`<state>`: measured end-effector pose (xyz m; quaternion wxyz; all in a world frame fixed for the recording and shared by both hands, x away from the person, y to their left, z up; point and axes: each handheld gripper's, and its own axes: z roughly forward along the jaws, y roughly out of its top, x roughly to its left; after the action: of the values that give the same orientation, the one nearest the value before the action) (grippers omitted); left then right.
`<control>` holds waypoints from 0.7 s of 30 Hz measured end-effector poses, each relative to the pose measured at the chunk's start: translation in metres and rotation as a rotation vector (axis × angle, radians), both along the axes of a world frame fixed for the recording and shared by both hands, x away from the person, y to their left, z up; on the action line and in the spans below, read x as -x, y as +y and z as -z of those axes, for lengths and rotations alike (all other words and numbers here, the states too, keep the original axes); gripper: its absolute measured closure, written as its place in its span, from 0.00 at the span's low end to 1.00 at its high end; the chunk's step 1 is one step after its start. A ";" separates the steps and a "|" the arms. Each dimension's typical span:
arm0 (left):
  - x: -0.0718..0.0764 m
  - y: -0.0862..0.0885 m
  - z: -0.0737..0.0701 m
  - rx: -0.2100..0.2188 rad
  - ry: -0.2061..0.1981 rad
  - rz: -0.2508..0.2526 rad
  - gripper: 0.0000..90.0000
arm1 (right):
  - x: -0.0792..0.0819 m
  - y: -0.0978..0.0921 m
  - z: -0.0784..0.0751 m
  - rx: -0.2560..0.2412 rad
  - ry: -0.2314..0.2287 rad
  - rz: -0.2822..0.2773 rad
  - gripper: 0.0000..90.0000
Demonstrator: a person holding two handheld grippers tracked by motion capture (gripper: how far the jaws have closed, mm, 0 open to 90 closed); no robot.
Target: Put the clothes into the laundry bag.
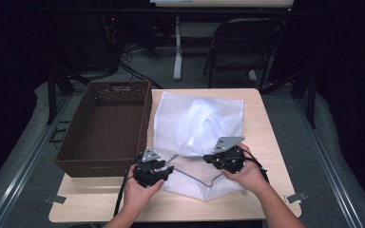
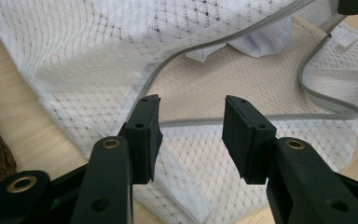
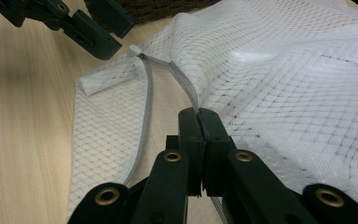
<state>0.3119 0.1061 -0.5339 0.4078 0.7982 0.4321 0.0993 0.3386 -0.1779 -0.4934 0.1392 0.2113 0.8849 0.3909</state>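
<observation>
While one basket sits beside: right tongs pinching one mesh bag, left tongs spread.

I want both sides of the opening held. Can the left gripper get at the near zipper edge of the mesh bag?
Probably yes. The left gripper is open just above the zipper edge of the mesh bag, nothing between. The right gripper pinches the other edge, off to the side.

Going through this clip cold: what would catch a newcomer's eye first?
The white mesh laundry bag spread across the middle of the table, its grey zipper open and white cloth showing inside. The right gripper is shut on the bag's zipper edge, while the left gripper hangs open just above the opening. To the left sits an empty brown woven basket.
</observation>
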 end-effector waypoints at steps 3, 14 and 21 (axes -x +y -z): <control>0.000 0.002 0.004 0.009 0.004 -0.007 0.62 | 0.004 0.000 0.001 -0.008 0.010 0.006 0.99; 0.003 0.005 0.003 0.015 -0.026 -0.005 0.60 | 0.009 0.000 0.029 0.056 0.060 0.023 0.99; 0.003 0.004 0.004 0.016 -0.030 -0.005 0.60 | 0.011 0.000 0.051 0.129 0.094 0.016 0.99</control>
<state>0.3092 0.1104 -0.5375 0.4204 0.7921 0.4289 0.1086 0.3274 -0.1783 -0.5443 0.1139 0.2271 0.9121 0.3218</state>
